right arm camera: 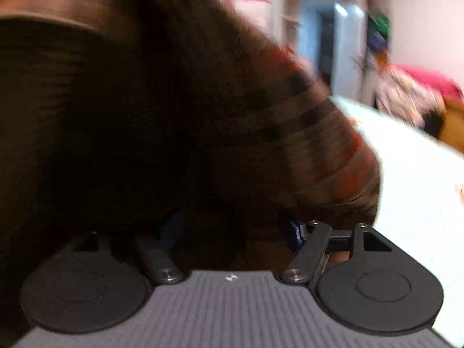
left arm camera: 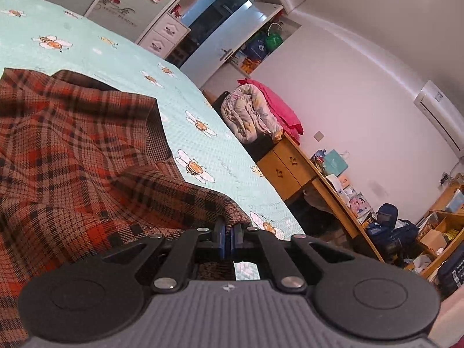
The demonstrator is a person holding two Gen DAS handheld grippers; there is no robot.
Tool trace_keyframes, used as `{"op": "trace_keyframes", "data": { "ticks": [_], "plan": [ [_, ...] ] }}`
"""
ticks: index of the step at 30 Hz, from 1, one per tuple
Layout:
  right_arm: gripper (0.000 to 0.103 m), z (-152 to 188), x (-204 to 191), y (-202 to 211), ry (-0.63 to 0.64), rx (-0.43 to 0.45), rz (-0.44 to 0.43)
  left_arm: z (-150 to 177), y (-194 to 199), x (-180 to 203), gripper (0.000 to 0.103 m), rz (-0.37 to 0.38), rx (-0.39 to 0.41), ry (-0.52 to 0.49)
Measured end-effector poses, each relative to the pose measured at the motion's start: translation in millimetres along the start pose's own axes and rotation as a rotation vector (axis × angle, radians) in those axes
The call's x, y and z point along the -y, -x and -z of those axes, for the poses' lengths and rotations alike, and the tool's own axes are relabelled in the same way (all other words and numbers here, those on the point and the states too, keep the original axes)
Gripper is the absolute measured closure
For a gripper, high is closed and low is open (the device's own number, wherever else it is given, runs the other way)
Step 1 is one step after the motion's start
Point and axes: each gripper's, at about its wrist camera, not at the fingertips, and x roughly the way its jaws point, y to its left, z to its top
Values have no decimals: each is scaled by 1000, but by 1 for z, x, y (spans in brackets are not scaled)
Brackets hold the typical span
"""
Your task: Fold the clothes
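Now left tongs [left arm camera: 229, 233] clamp plaid shirt [left arm camera: 81, 150] edge; right tongs [right arm camera: 232, 232] apart.

Both wrist cams low, close over plaid garment [left arm camera: 72, 150], facing wardrobe [left arm camera: 162, 29]; share bed [left arm camera: 95, 37].

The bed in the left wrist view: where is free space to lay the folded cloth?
The bedspread is bare between the plaid garment and the white drawers, and along the bed edge toward the wooden cabinet. The near left is covered by the garment; the left gripper pinches its edge.
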Motion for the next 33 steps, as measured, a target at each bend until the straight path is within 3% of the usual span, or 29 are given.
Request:
{"op": "trace_keyframes", "data": {
  "ticks": [2,8,11,14,16,19,22,25,29,31,33],
  "plan": [
    [32,-2,-1,-10,-158,-15,-27,-1,0,-2,103,10,-2,13],
    [32,21,11,-25,-567,132,-443,-3,3,-8,103,28,2,57],
    [32,28,29,-44,-736,186,-576,0,5,-11,103,31,7,77],
    [34,29,58,-37,-832,264,-475,2,9,-11,103,8,22,86],
    [35,26,82,-8,-846,343,-346,4,11,-13,102,-14,25,84],
    [35,18,120,56,-715,558,-125,12,6,-14,101,-29,7,75],
    [32,11,156,102,-548,716,83,21,-8,-11,101,-64,-26,50],
    [30,3,193,114,-477,648,154,28,-25,-14,101,-84,-78,52],
    [30,13,204,116,-361,490,154,36,-44,-15,101,-122,-128,27],
    [30,25,201,120,-291,411,108,37,-49,-17,101,-126,-140,31],
    [30,36,180,127,-133,355,25,36,-51,-20,101,-119,-135,49]
  ]
}}
